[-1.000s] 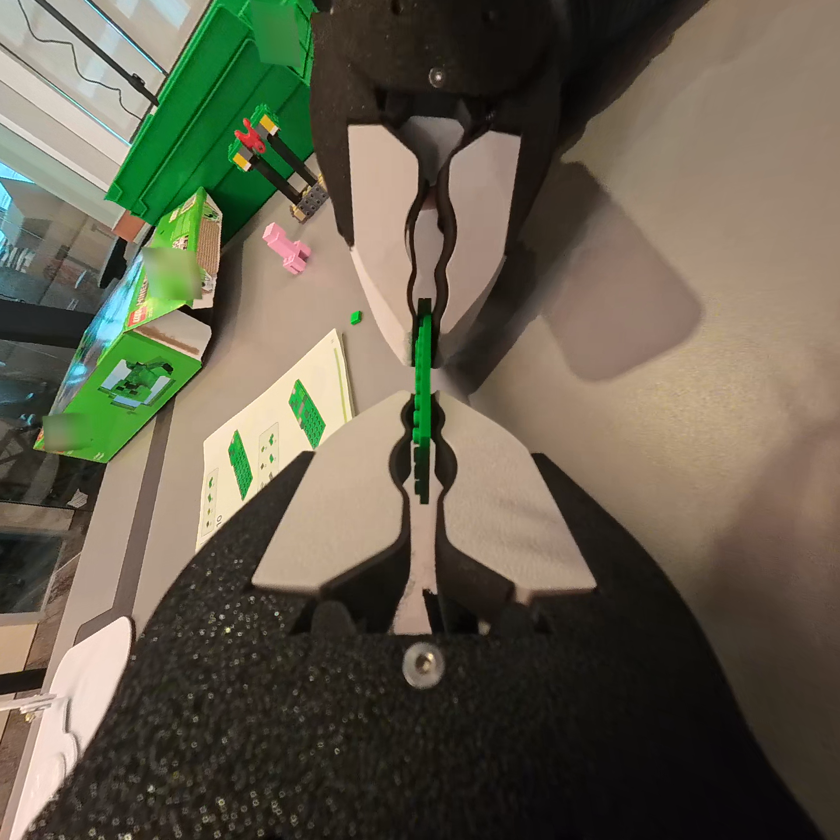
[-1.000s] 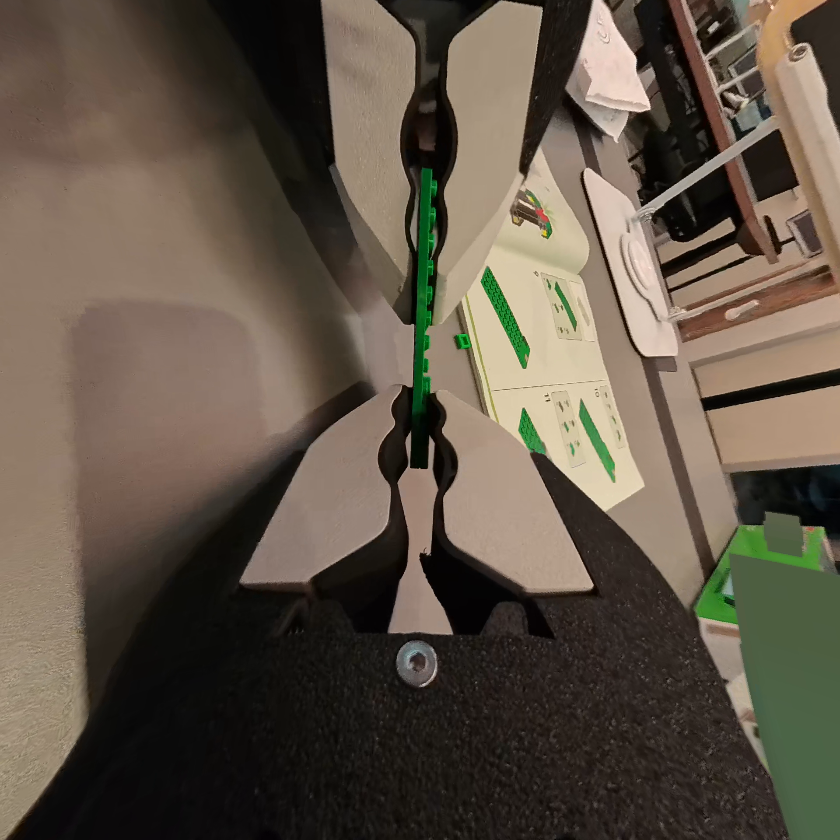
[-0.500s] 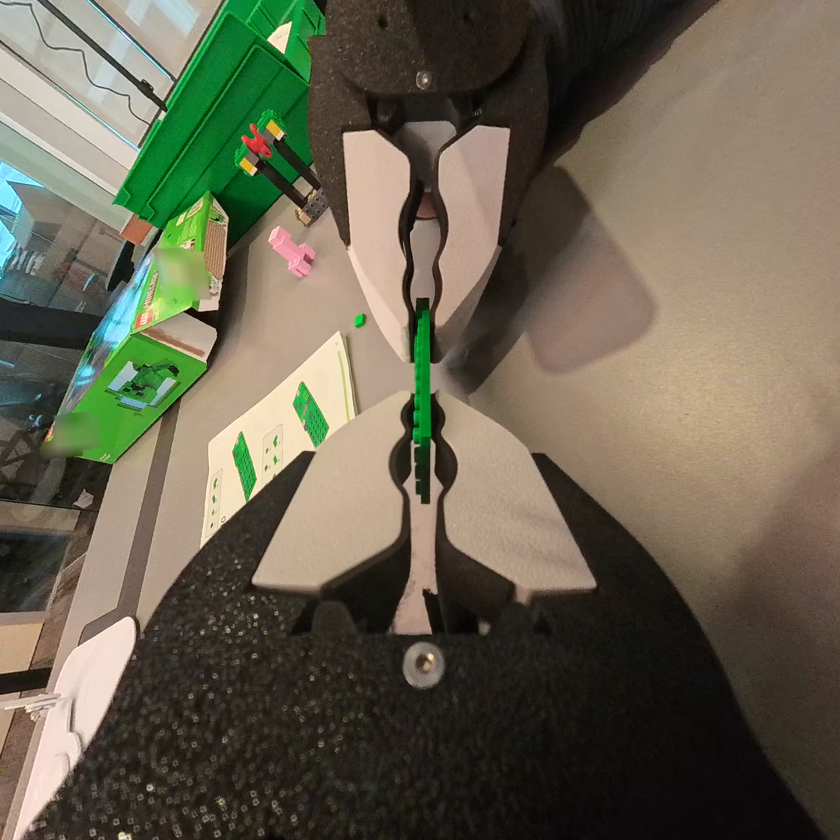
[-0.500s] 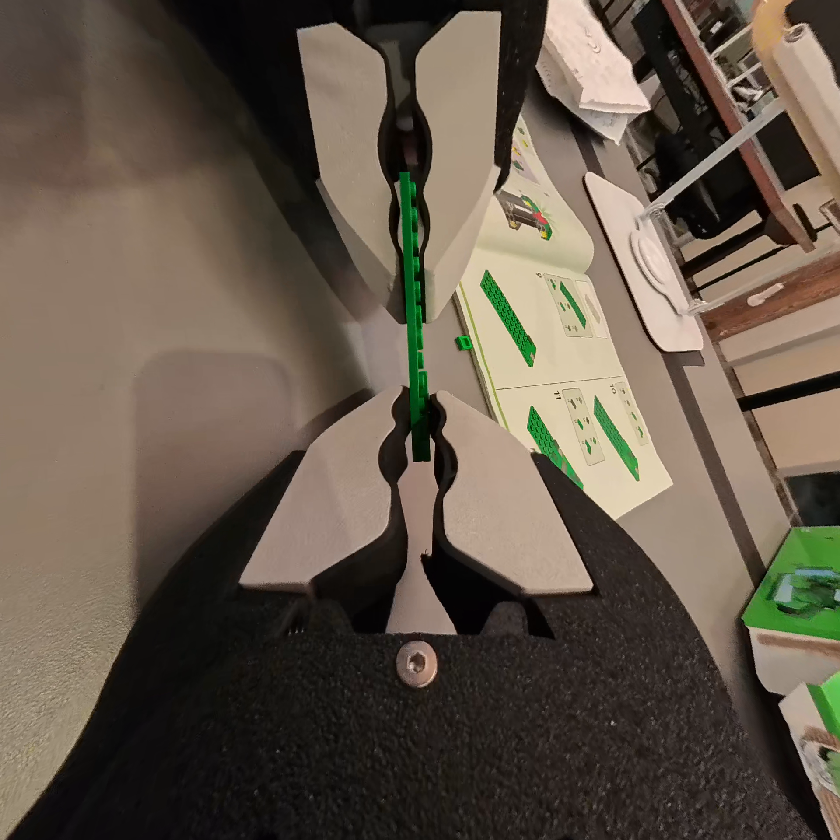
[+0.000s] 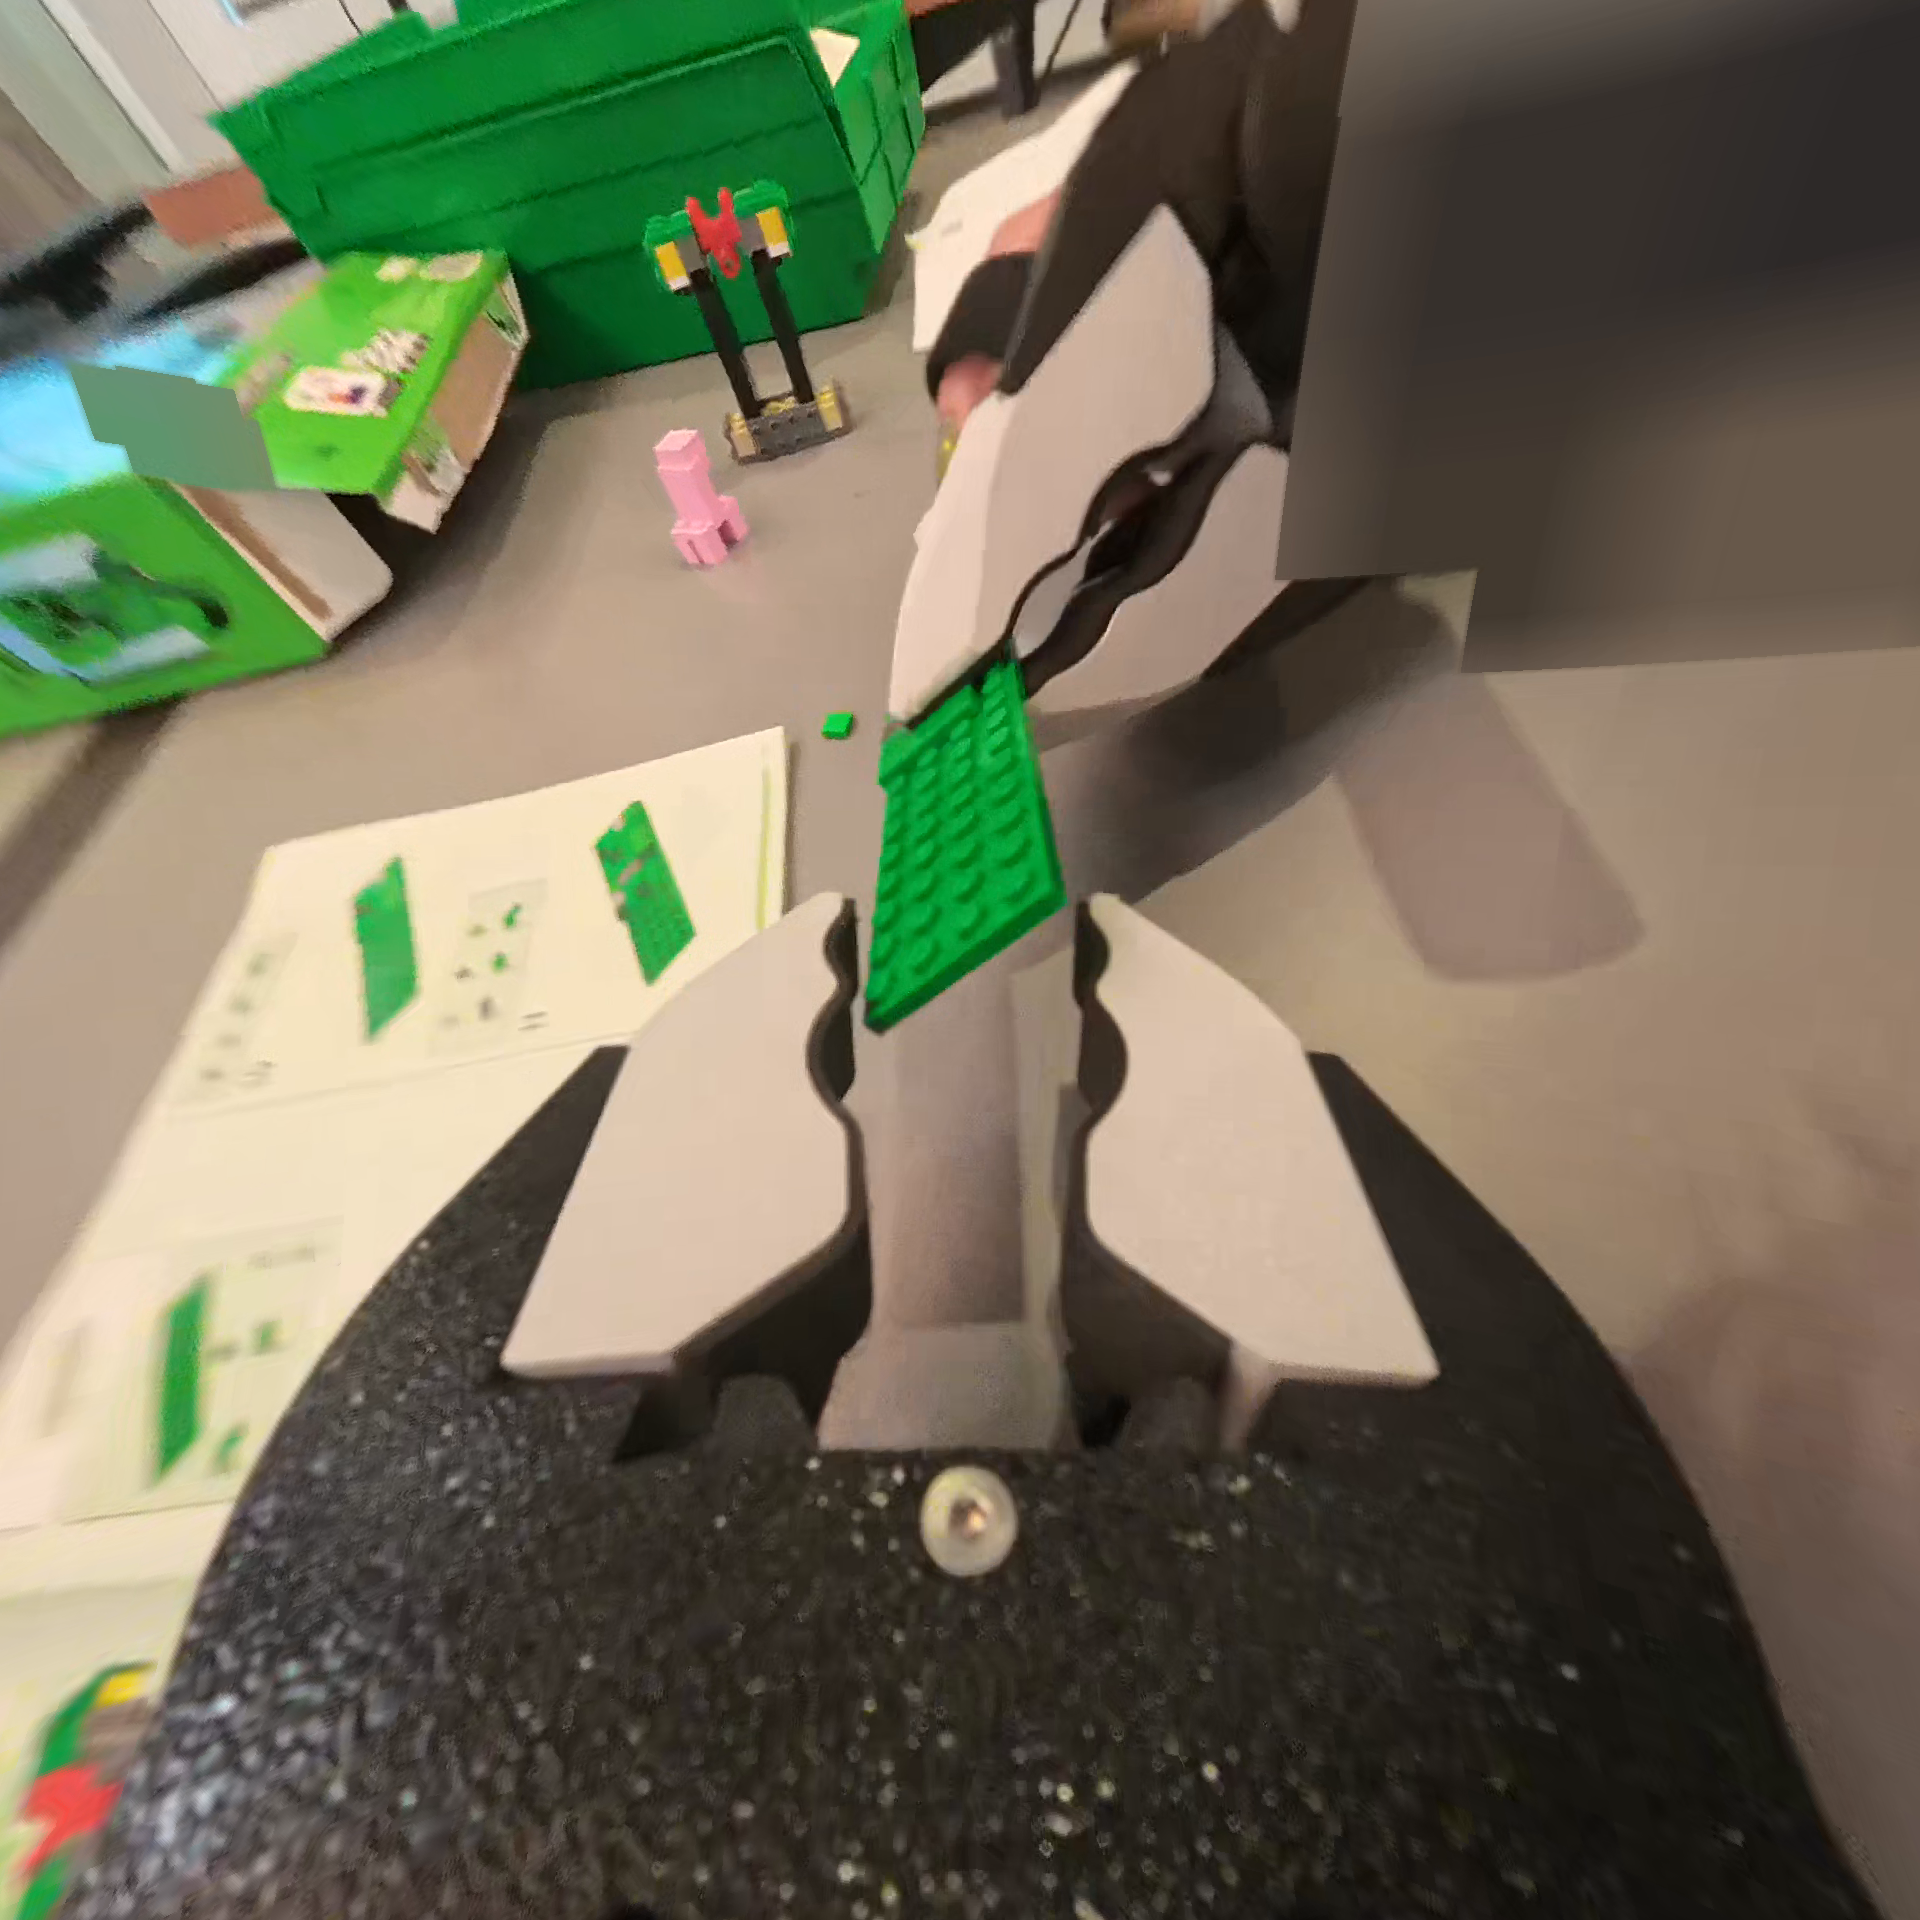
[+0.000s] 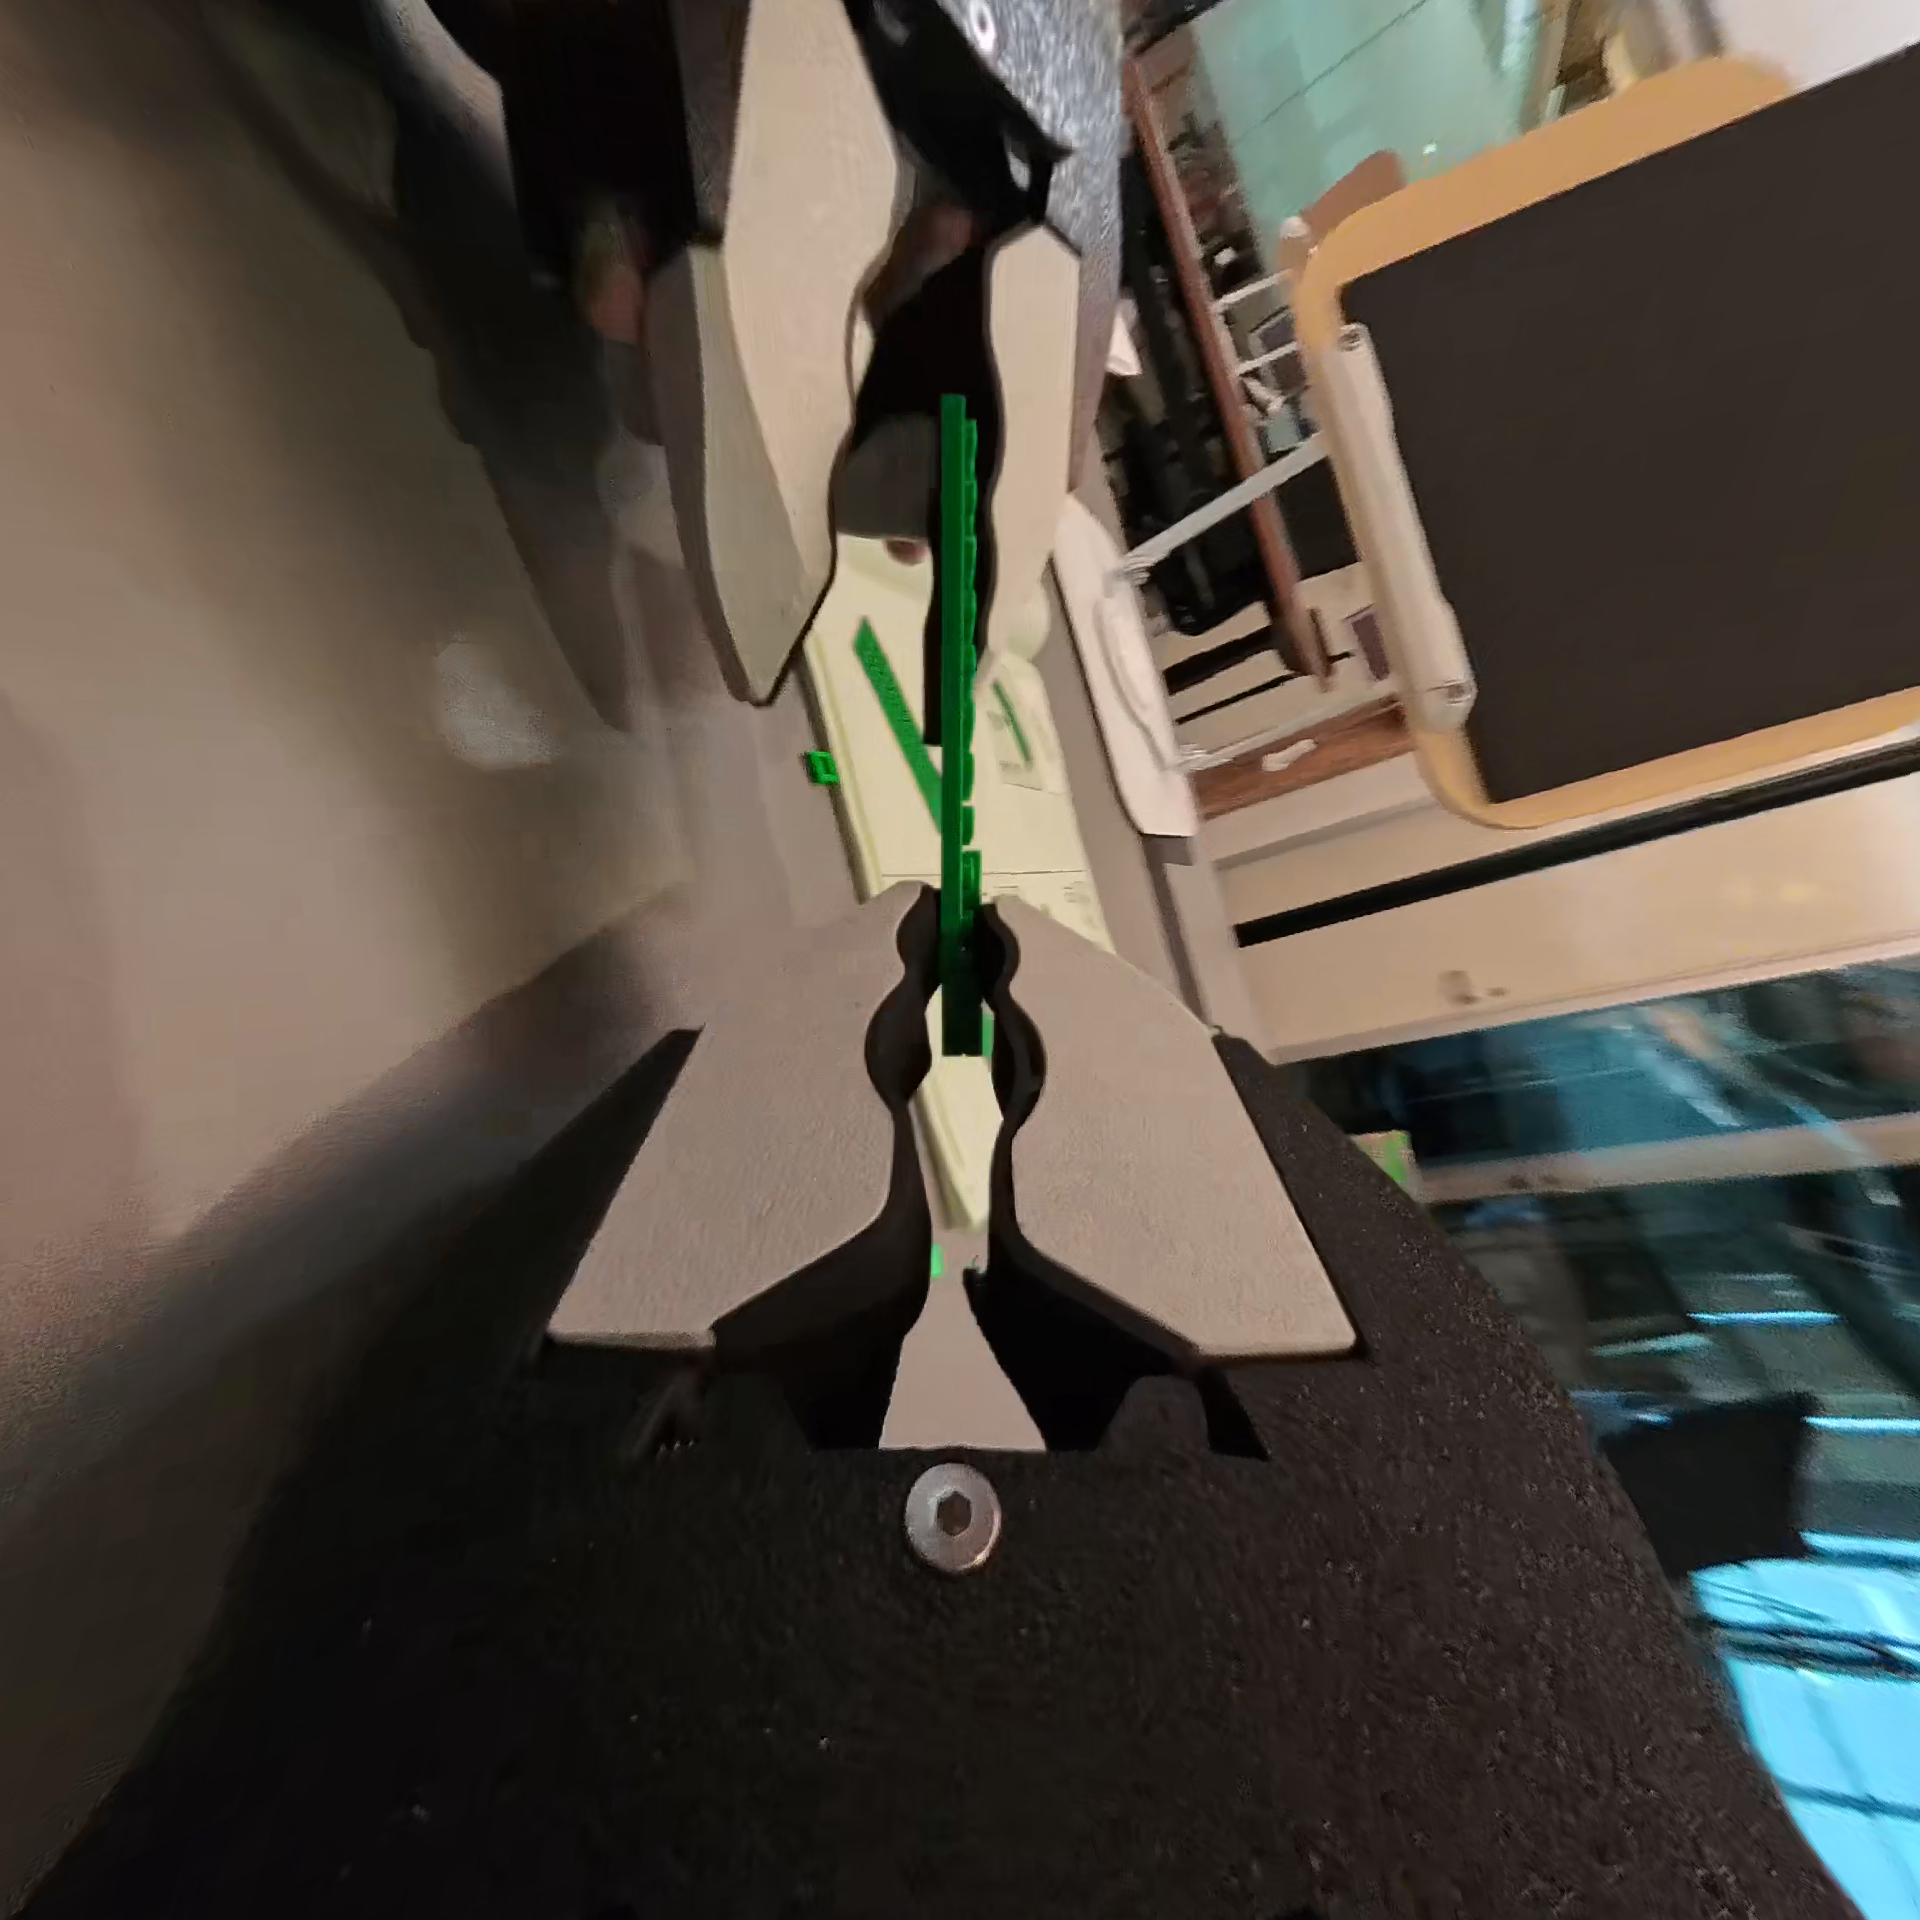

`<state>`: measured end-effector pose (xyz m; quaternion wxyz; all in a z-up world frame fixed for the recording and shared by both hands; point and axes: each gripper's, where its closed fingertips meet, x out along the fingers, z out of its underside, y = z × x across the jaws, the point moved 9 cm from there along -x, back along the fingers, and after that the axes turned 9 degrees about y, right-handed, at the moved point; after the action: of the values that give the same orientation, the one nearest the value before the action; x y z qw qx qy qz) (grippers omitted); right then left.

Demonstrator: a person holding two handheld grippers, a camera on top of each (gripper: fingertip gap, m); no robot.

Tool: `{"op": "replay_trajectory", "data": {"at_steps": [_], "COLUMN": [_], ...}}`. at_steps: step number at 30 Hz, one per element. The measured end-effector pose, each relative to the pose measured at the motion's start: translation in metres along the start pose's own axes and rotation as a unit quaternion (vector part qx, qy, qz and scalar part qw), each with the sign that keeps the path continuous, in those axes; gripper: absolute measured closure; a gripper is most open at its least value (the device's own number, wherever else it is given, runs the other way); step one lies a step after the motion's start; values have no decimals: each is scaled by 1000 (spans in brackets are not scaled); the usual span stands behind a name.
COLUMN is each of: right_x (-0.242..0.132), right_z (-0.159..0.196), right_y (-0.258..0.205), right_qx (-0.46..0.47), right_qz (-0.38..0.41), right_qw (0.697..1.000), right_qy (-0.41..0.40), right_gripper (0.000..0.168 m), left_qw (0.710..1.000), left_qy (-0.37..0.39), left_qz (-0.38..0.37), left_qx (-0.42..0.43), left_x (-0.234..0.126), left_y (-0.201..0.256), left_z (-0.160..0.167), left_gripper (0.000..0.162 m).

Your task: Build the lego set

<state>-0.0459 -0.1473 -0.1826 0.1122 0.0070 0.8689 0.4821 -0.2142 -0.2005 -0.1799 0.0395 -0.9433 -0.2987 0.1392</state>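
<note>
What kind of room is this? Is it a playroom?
Probably an office or workroom, not a playroom: a grey table holds an instruction booklet and green set boxes, with a chair and big windows beyond.

It's a plain grey table point(image 5: 1558, 1039), matte top. An open instruction booklet point(image 5: 436, 987) lies flat on it, with pictures of green plates on the pages. Just past the booklet's far corner sits one tiny green lego piece point(image 5: 837, 724) all on its own. Further back a little pink lego figure point(image 5: 694, 501) stands upright, and behind that a small build with two black posts point(image 5: 756, 343) on a grey base, red bit on top. Green lego boxes point(image 5: 343, 374) sit off to the left, and a big green bin point(image 5: 582, 187) at the far edge.
</note>
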Motion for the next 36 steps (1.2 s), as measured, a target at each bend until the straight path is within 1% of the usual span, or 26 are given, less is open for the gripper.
{"op": "replay_trajectory", "data": {"at_steps": [4,6,7,8,9,11,12,14,18,22,25,26,27,30,33,34,36], "right_x": [-2,-1,-1,0,1,3,4,4,5,5,6,6,5,0,-9,-13,-20], "right_z": [0,-2,-2,-3,-4,-6,-7,-8,-9,-9,-9,-9,-8,-2,11,17,31], "right_y": [0,-1,-2,-3,-5,-9,-10,-10,-9,-10,-10,-10,-9,-3,9,14,23], "right_qx": [-66,-87,-95,-105,-117,-134,-138,-146,-158,-162,-156,-151,-147,-103,-30,4,102], "right_qz": [39,45,45,43,43,37,34,39,55,53,66,73,73,76,91,94,88], "right_qw": [997,995,994,993,992,990,990,988,985,985,985,986,986,992,995,995,991], "right_qy": [-10,-13,-15,-17,-19,-20,-21,-22,-29,-28,-16,-13,-14,-13,-20,-23,-26], "right_gripper": [162,162,162,162,162,162,162,162,162,162,162,159,153,141,139,139,141], "left_qw": [991,983,981,979,979,981,983,985,986,987,987,986,986,985,989,990,994], "left_qy": [41,52,53,55,56,48,41,37,38,32,41,46,50,58,43,36,27], "left_qz": [20,20,25,33,38,44,45,40,36,32,34,29,22,-6,-26,-29,-30], "left_qx": [-122,-172,-187,-194,-194,-183,-176,-166,-160,-151,-155,-157,-158,-159,-142,-130,-103], "left_x": [-3,-2,-1,0,1,2,2,3,3,2,0,-1,-3,-12,-21,-24,-29], "left_y": [-11,-14,-13,-12,-10,-6,-5,-4,-3,-3,-4,-5,-5,-4,1,4,12], "left_z": [-1,0,0,0,-1,-2,-2,-1,-2,-1,-1,-1,-1,0,2,3,4], "left_gripper": [101,81,76,77,82,97,95,97,120,121,121,122,122,122,122,122,122]}}
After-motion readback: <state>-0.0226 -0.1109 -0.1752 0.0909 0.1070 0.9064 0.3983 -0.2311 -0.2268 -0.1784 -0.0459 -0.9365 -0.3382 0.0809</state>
